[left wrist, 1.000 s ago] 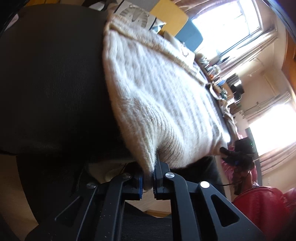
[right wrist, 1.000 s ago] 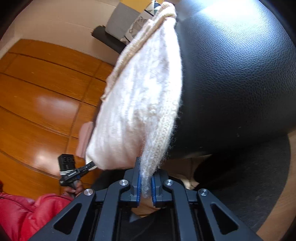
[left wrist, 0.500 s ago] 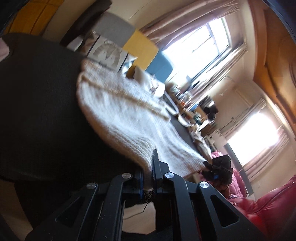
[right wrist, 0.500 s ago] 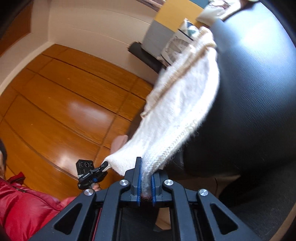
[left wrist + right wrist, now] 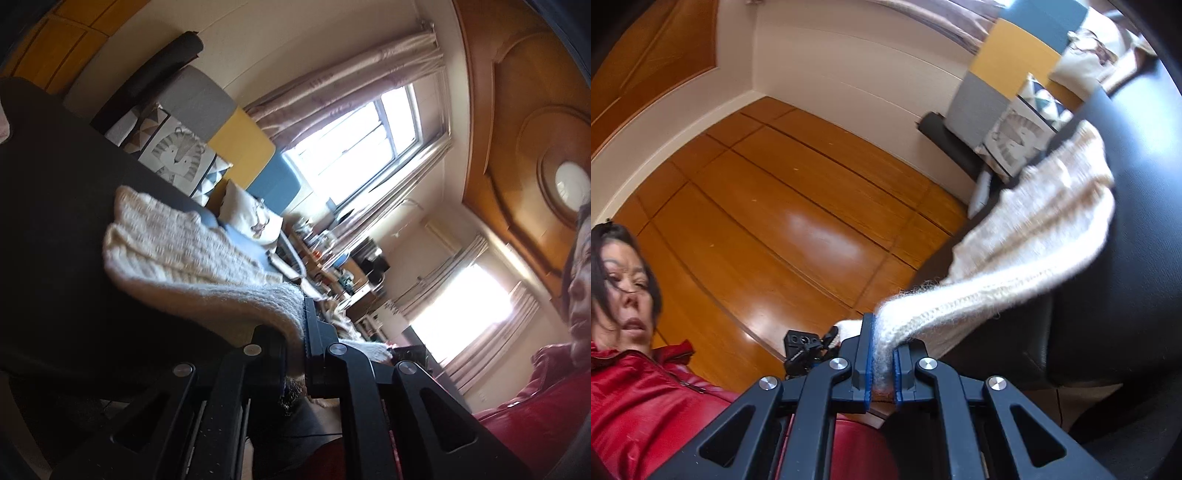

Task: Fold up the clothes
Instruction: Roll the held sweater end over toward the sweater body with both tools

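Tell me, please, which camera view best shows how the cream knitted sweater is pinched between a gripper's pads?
The right wrist view: the right hand-held gripper has both blue pads visibly clamped on the cream knitted sweater. In the left wrist view the sweater drapes over the left hand-held gripper, hiding one pad.

no words to read, no numbers, no labels, no brand names, no signs on anything in either view
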